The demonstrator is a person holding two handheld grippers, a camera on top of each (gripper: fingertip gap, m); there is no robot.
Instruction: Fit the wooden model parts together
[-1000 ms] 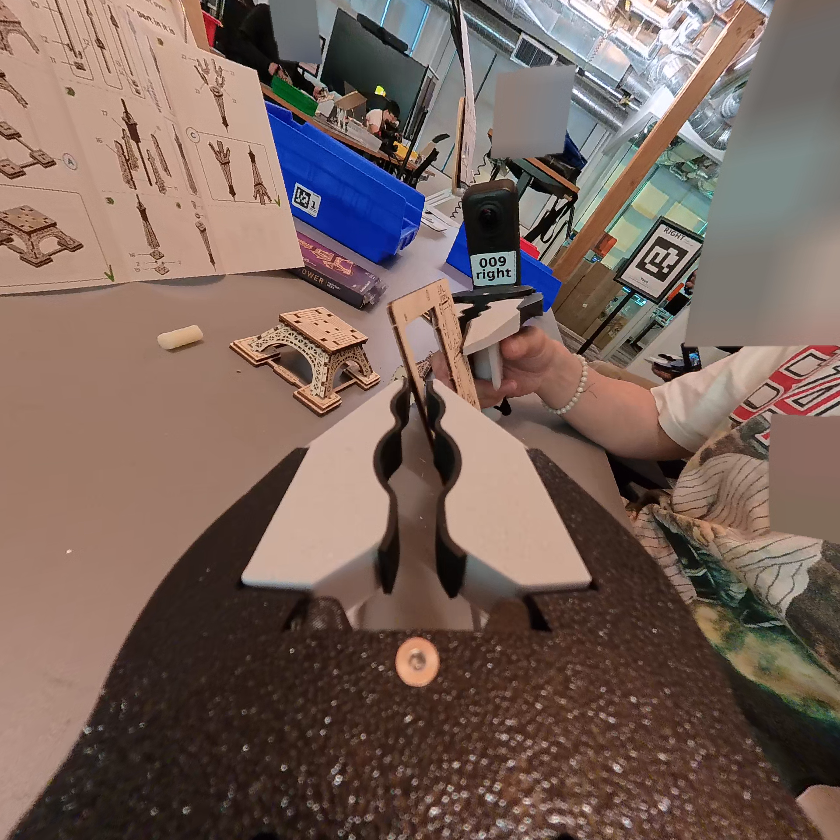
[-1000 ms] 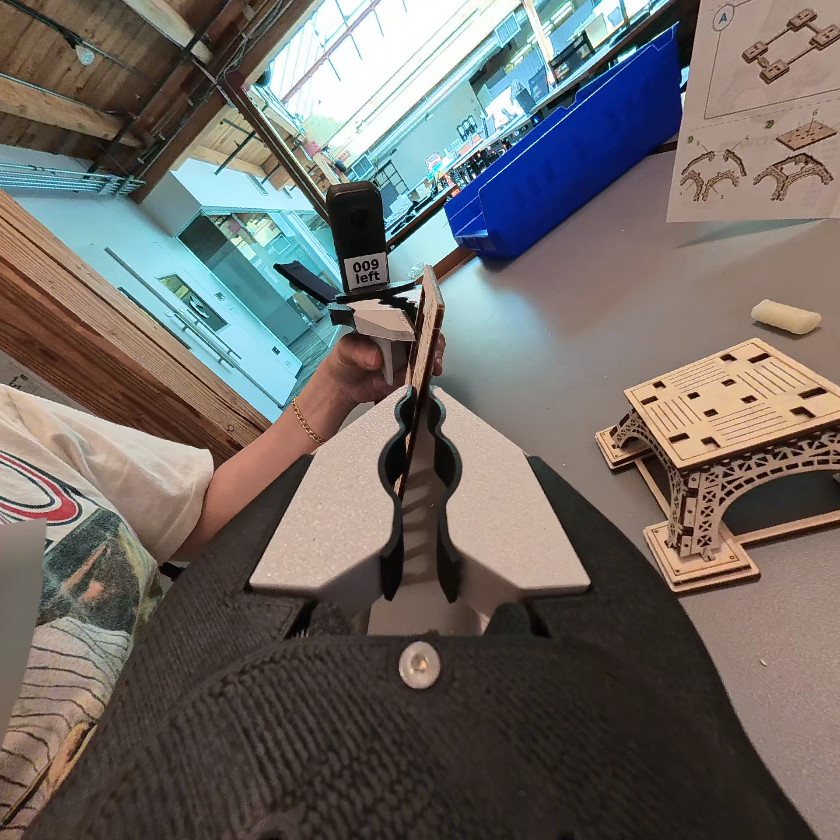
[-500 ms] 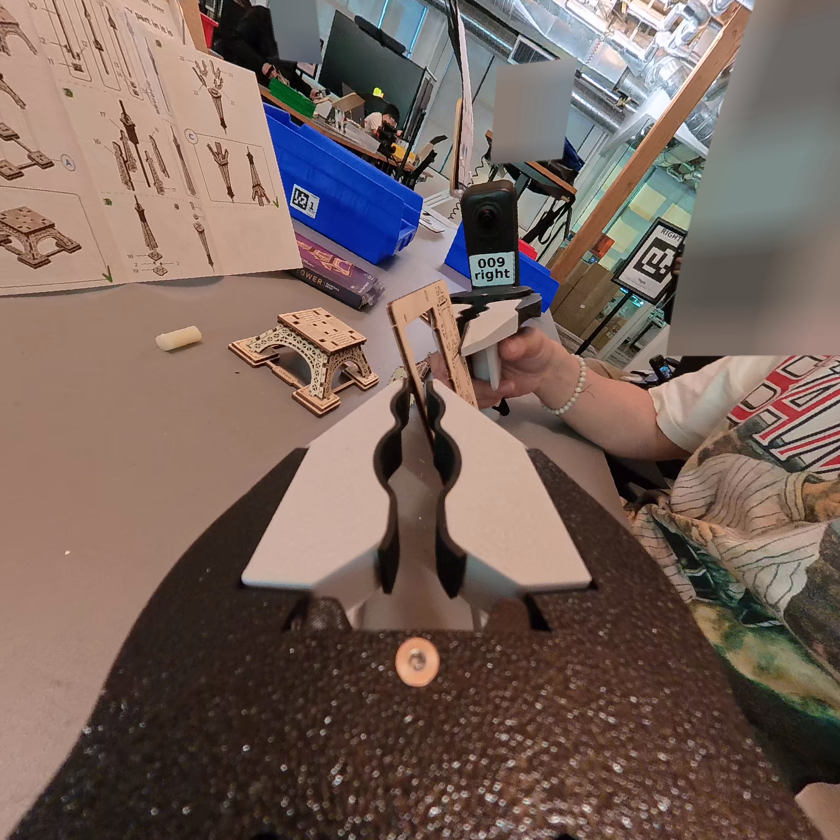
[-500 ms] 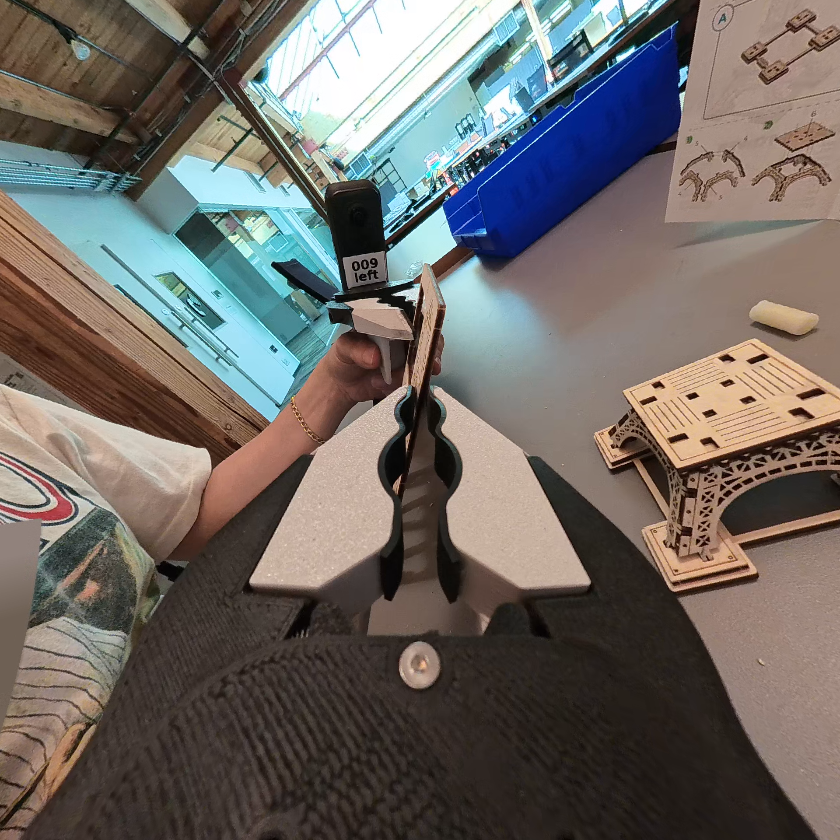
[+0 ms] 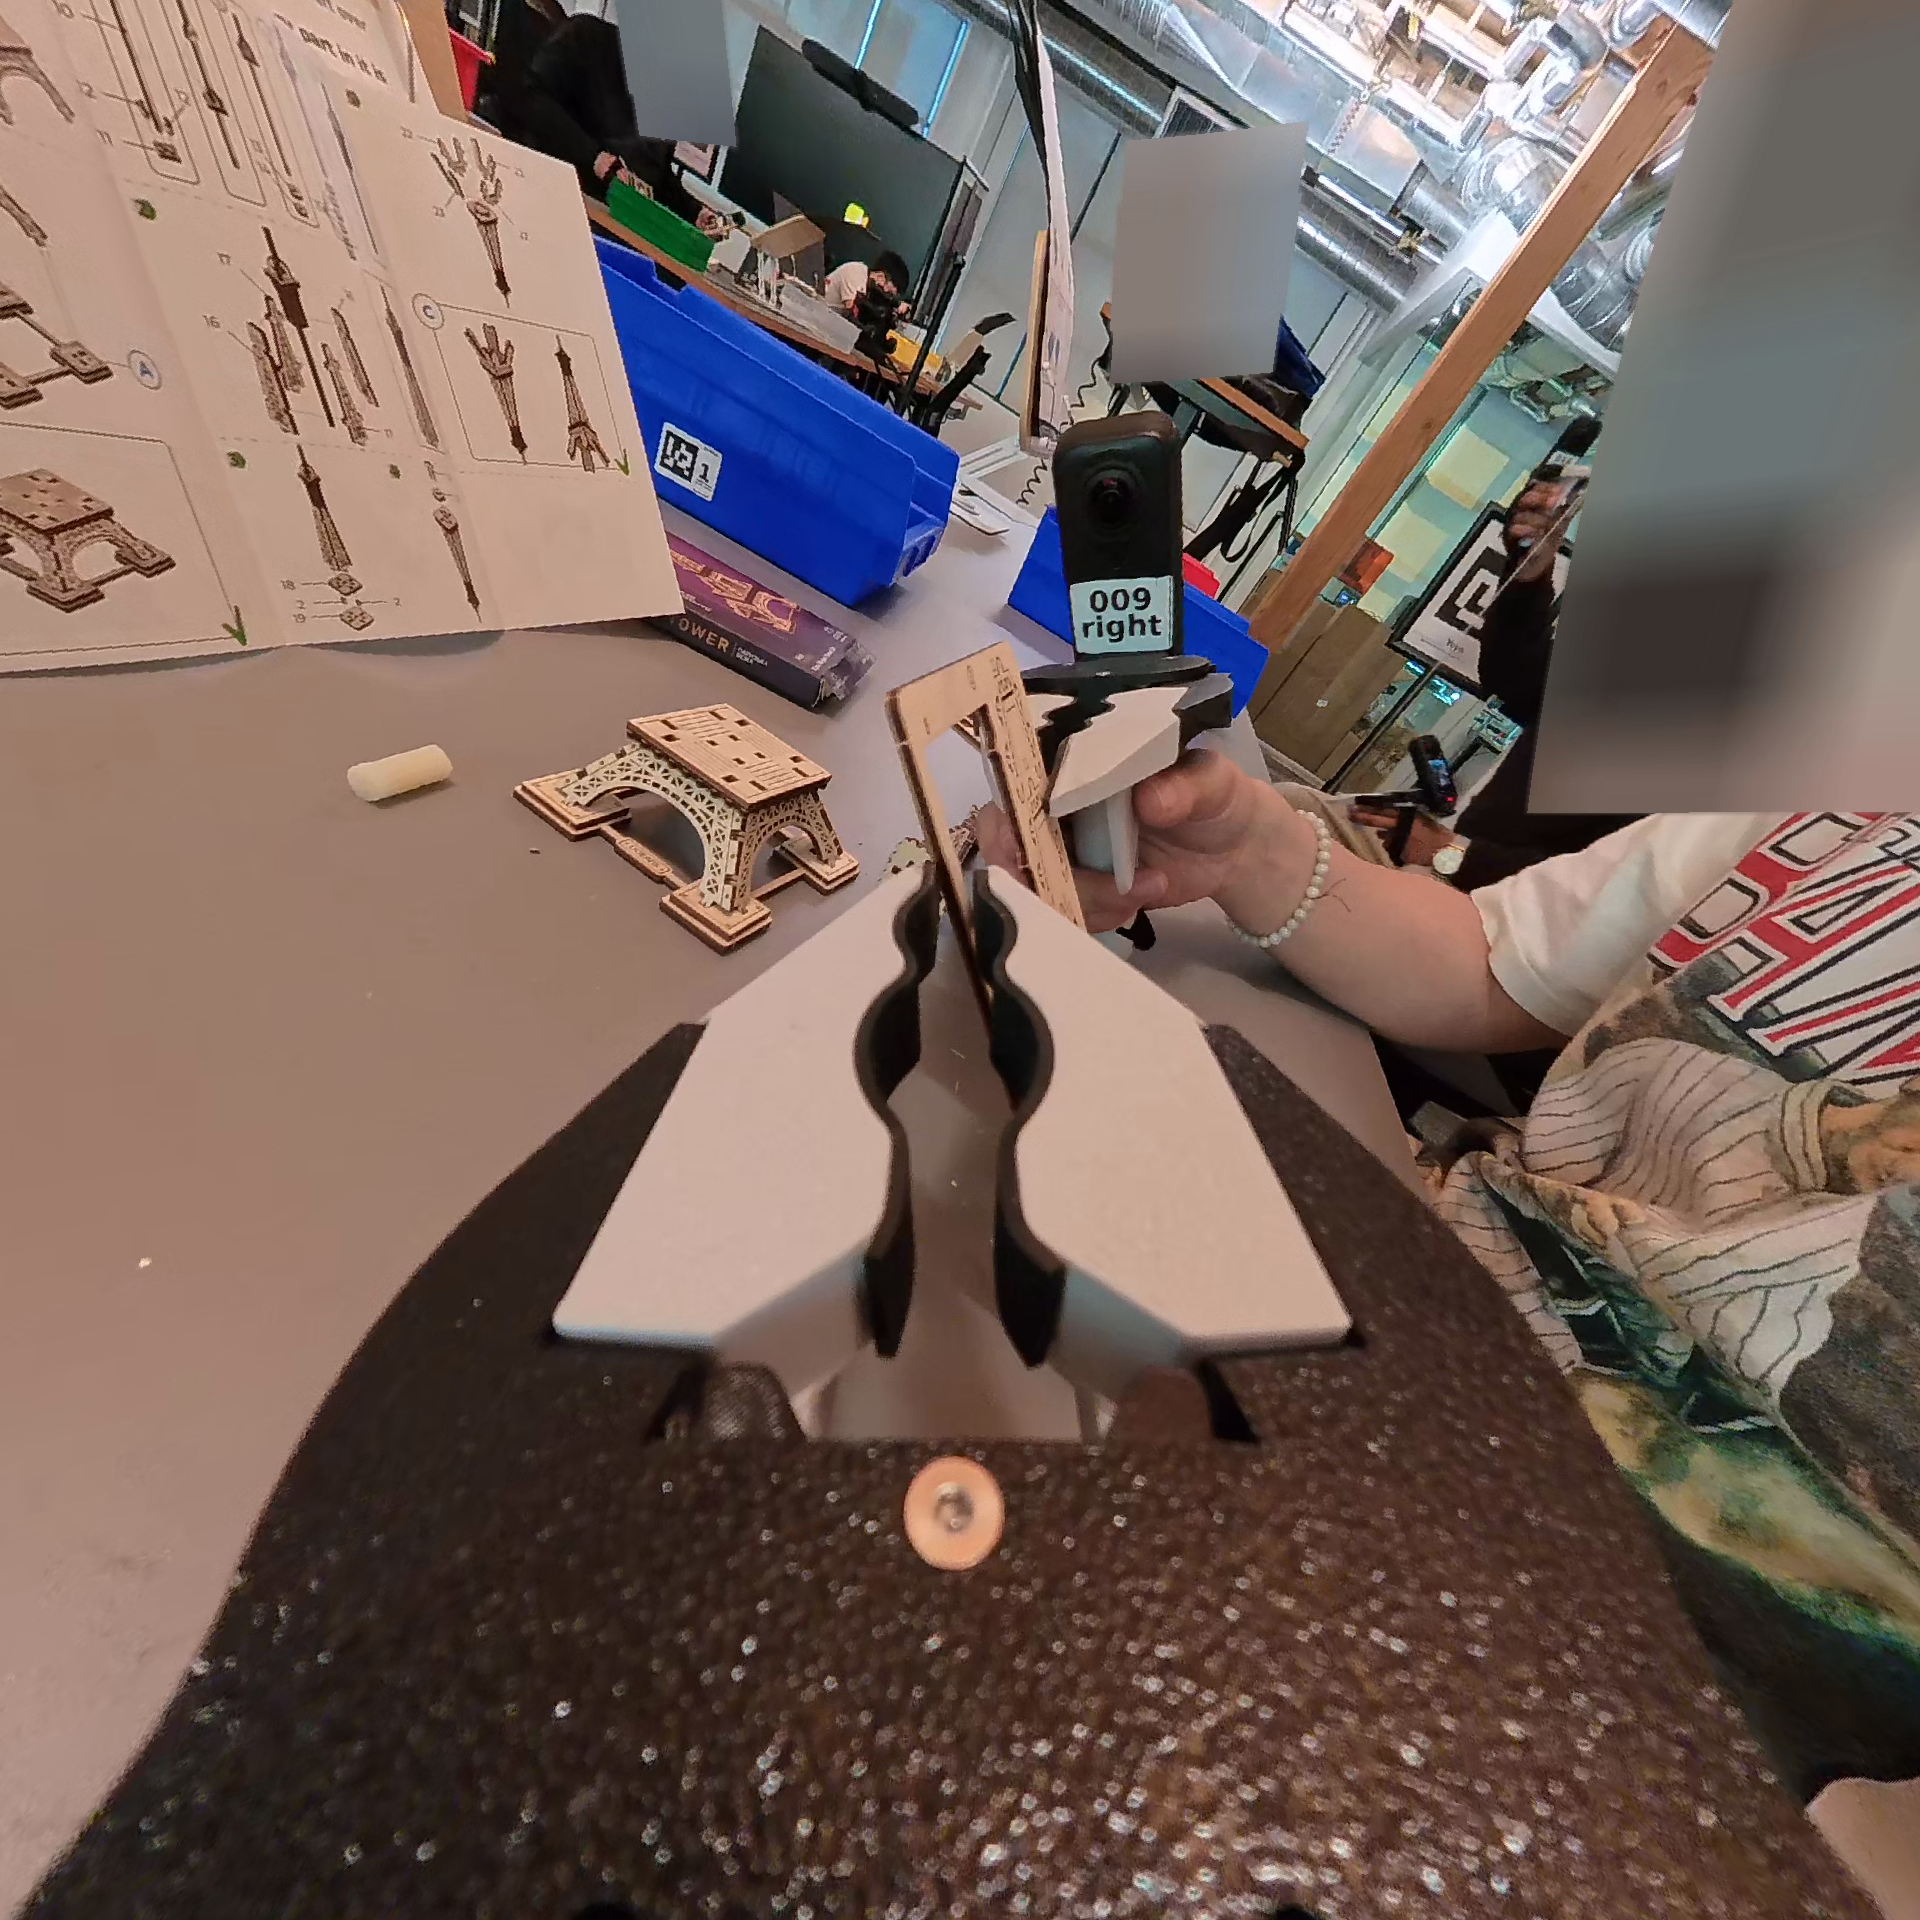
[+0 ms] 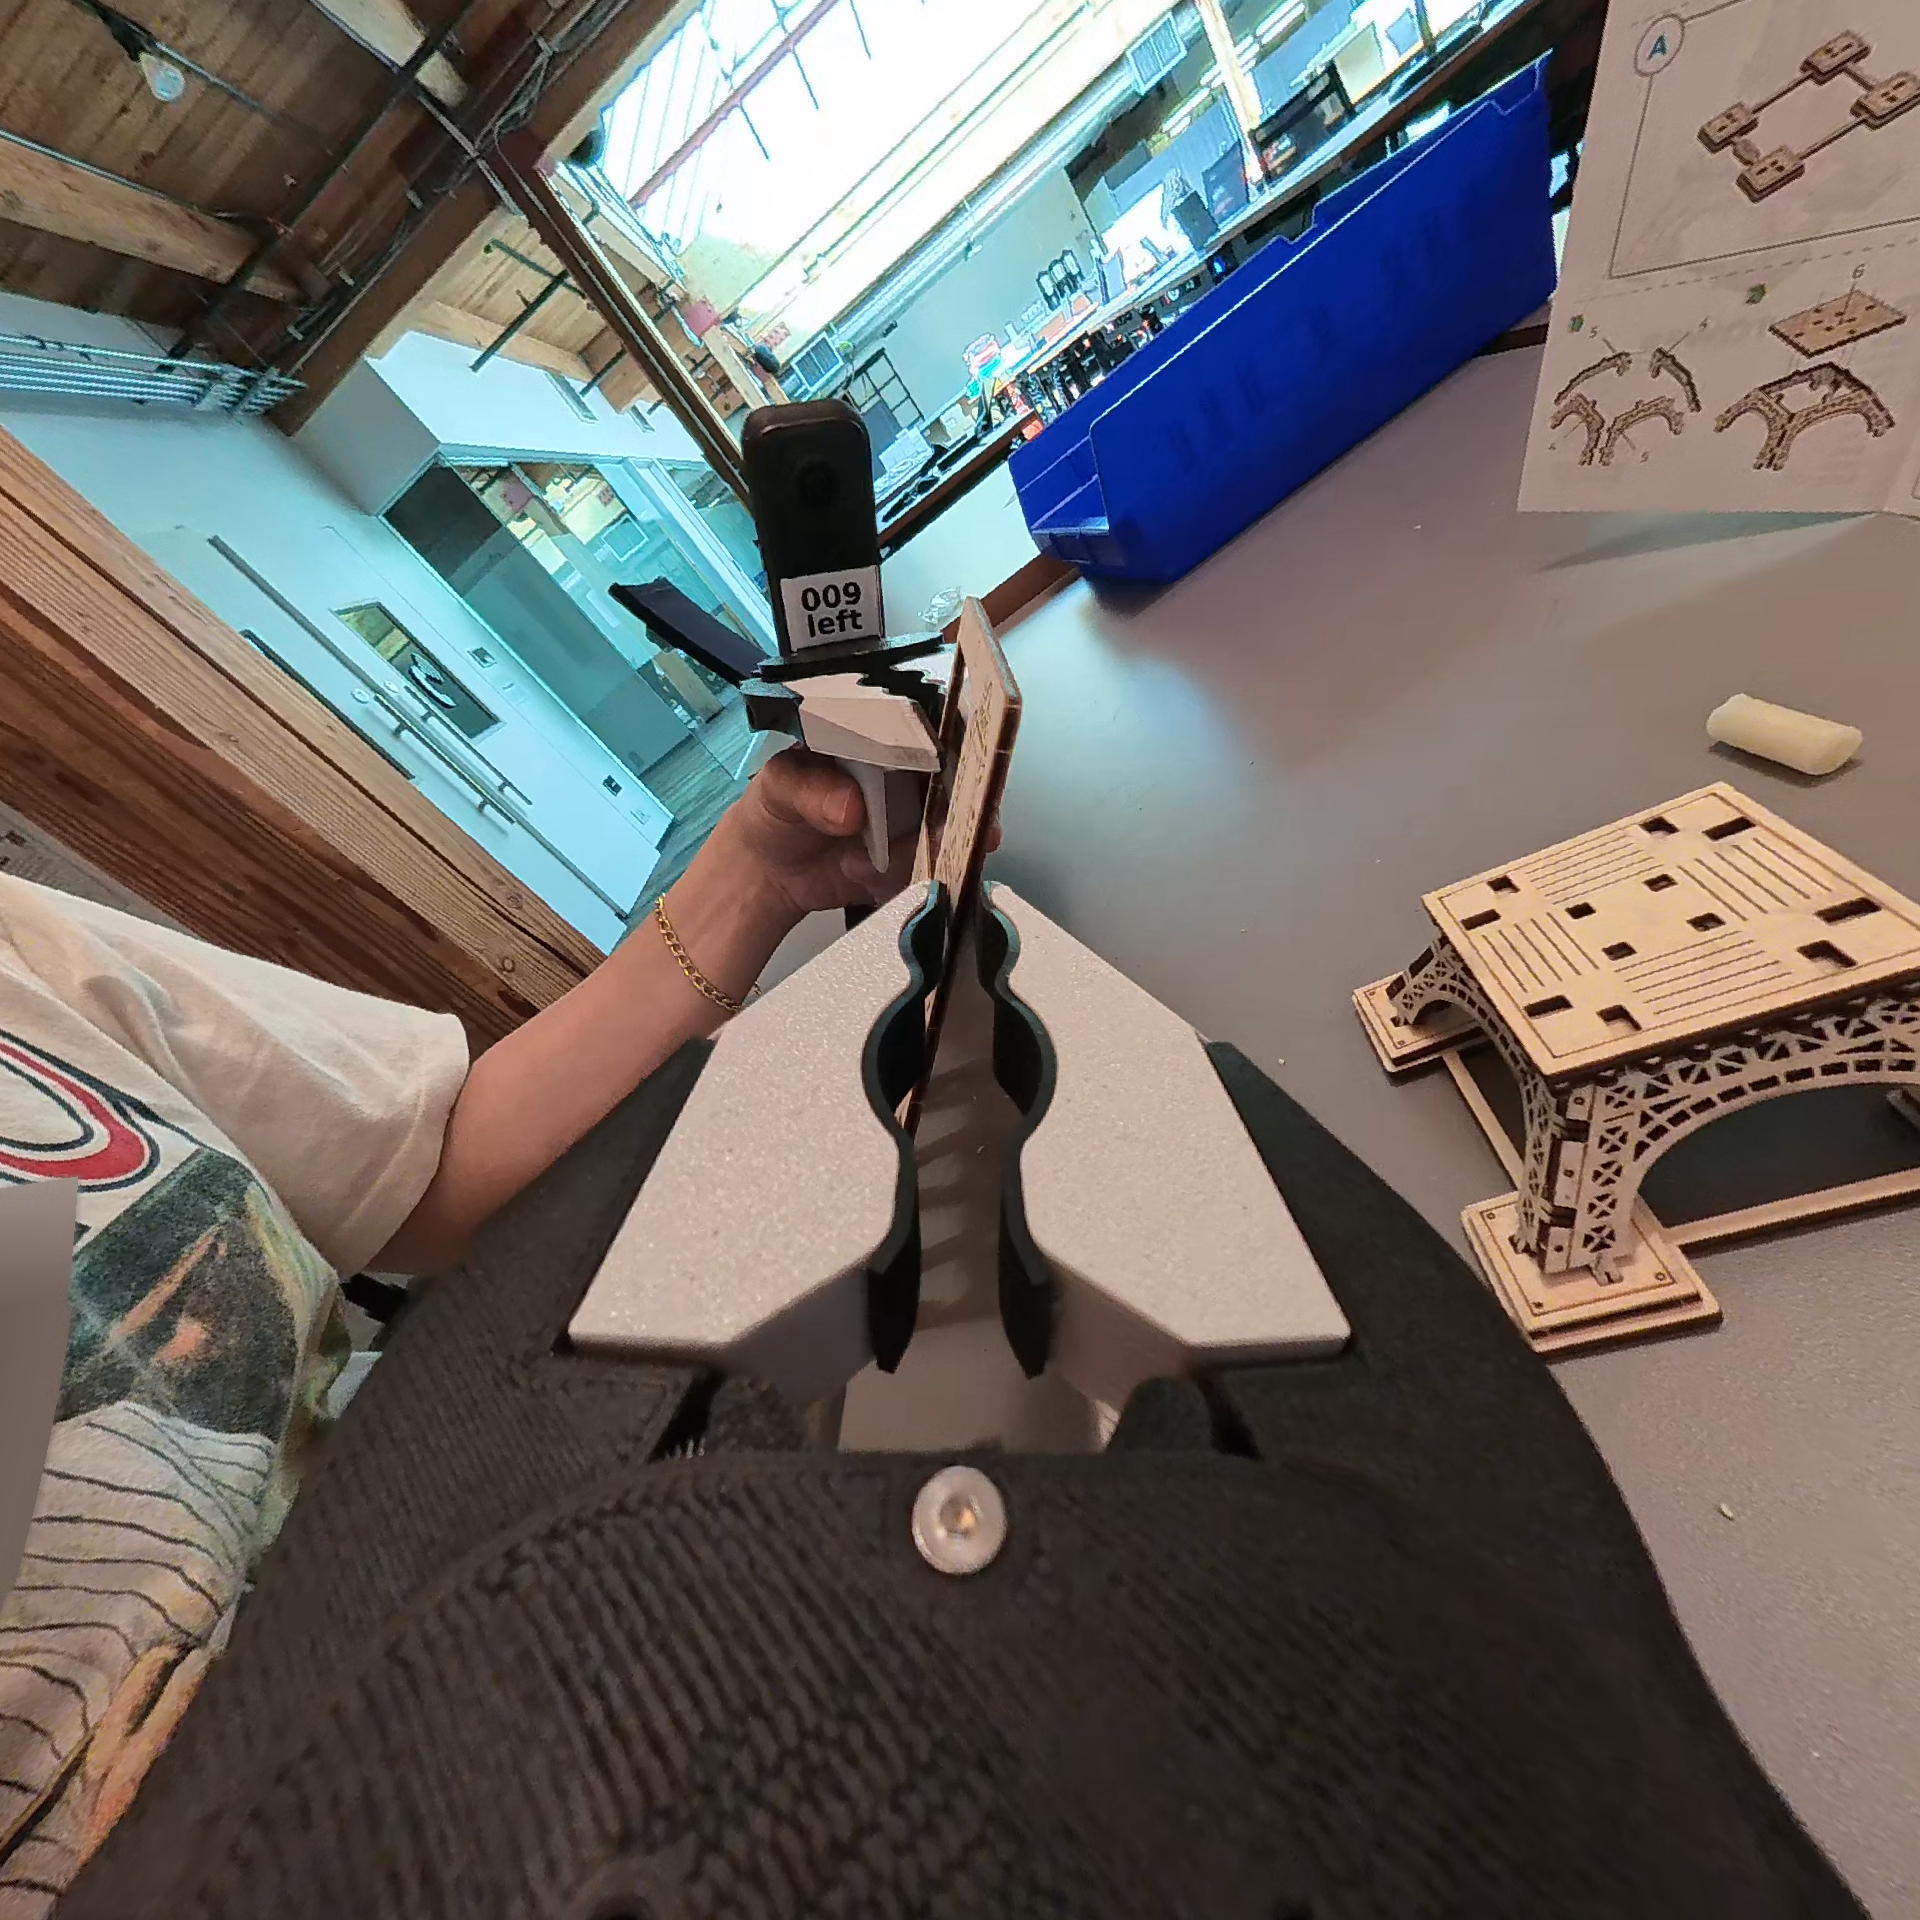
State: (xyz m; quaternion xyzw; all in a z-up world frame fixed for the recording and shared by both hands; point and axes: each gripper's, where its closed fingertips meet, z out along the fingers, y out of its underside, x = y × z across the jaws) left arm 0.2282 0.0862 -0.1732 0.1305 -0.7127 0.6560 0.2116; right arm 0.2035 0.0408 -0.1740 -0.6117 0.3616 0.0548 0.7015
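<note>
Left wrist view: a pale cylinder (image 5: 400, 772) lies on the grey bench (image 5: 260, 987), then the latticed wooden tower base (image 5: 694, 810). Right of it the left gripper (image 5: 951, 914) has its grey, wavy-edged jaws clamped on a thin wooden frame sheet (image 5: 987, 800), held upright above the bench. Facing it, the right gripper (image 6: 961, 914) pinches the same sheet from the opposite edge, a hand (image 5: 1174, 842) wrapped round its handle.
</note>
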